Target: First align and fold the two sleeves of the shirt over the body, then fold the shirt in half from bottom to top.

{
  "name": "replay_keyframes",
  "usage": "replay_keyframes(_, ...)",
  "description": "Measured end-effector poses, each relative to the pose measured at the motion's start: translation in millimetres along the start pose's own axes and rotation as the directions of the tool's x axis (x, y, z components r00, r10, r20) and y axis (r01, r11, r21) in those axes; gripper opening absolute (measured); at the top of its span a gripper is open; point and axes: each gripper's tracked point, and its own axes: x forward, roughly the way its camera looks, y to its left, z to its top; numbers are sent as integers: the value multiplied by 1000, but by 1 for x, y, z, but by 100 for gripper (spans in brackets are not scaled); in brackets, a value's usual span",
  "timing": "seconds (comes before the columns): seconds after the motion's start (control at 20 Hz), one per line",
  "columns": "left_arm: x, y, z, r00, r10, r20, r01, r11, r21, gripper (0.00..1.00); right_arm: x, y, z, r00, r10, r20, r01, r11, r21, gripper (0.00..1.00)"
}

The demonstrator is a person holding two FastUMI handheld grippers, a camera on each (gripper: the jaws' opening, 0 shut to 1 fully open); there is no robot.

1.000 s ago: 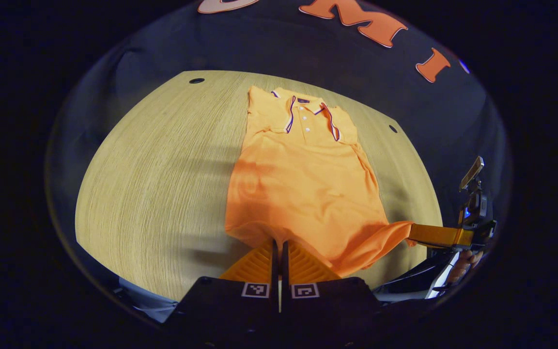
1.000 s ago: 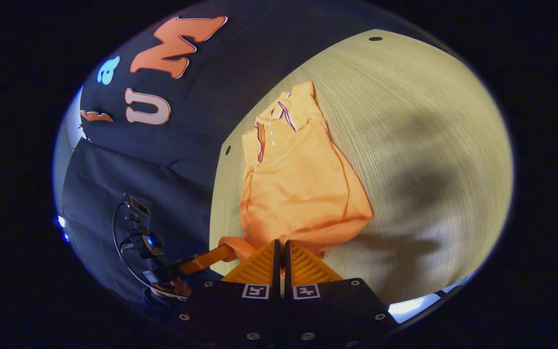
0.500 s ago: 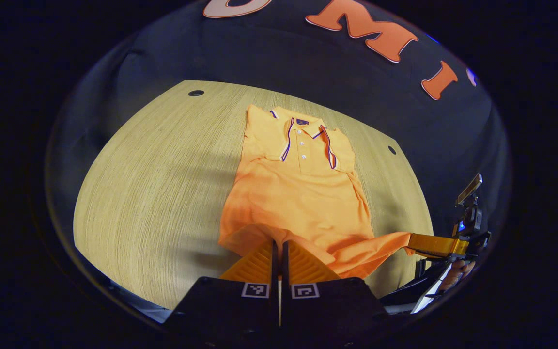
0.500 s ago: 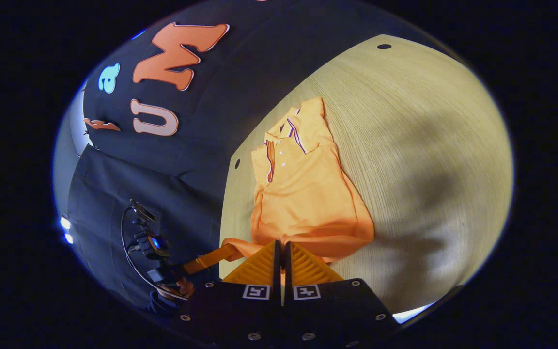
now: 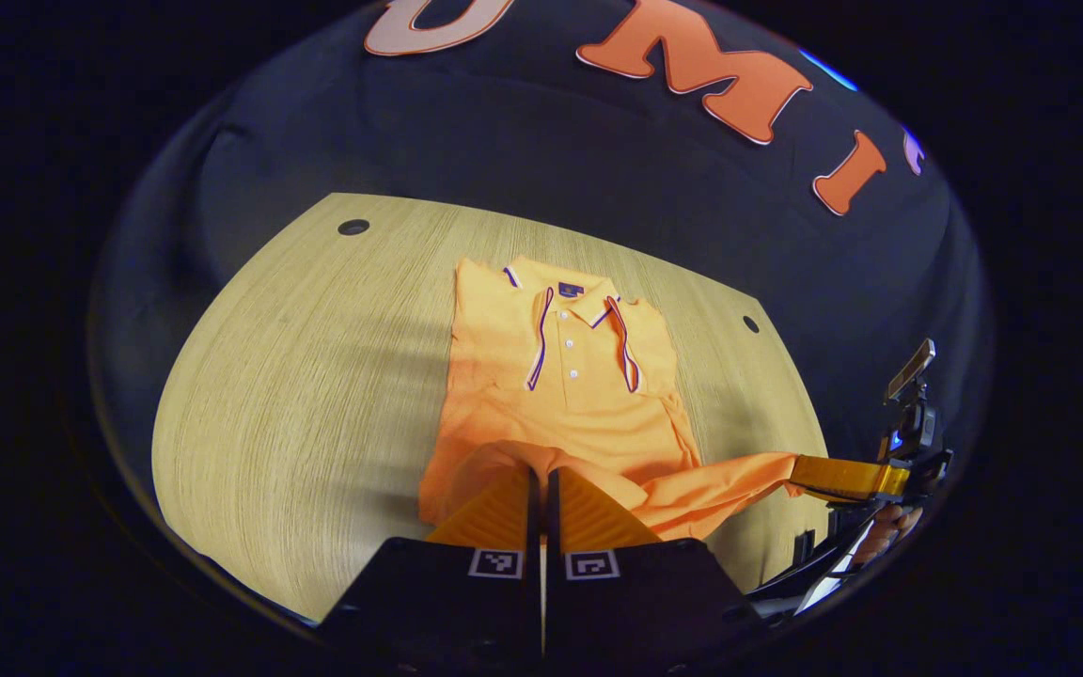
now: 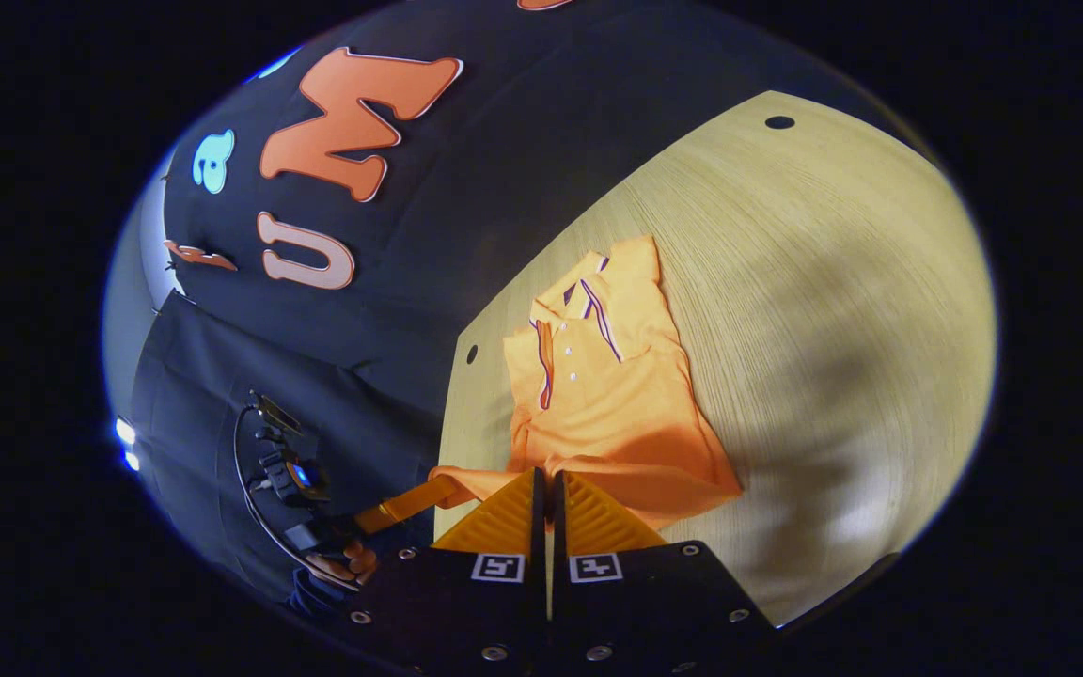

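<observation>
Left gripper view has the left gripper [image 5: 541, 480] clamped on the hem of the shirt [image 5: 565, 376], the right gripper [image 5: 809, 473] likewise clamped. Sleeves lie folded; the bottom-to-top fold is underway. Next, both hem corners likely need carrying toward the collar [image 5: 568, 296], evenly, above the tabletop [image 5: 297, 376].

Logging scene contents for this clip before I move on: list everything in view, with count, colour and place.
shirt: one, orange polo with dark-and-white collar trim, lying collar-far on the table, its near hem lifted off the wood by both grippers.
table: one, light wood grain, under the shirt, with small dark holes near its far corners.
booth wall: black cloth, behind the table.
left gripper: one, at the bottom of the left gripper view, jaws shut on the shirt's hem.
right gripper: one, at the bottom of the right gripper view, jaws shut on the hem's other corner.
hand: one, holding the right gripper, seen in the left gripper view.
</observation>
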Motion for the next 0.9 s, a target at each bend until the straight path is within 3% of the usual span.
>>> replay_keyframes(0.4,30,-2,61,999,-39,21,38,998,51,4,34,17,56,998,-40,46,43,998,-52,3)
replay_keyframes(0.9,93,14,129,999,-31,21,29,995,98,2,88,12,123,993,-106,55,110,990,-88,3)
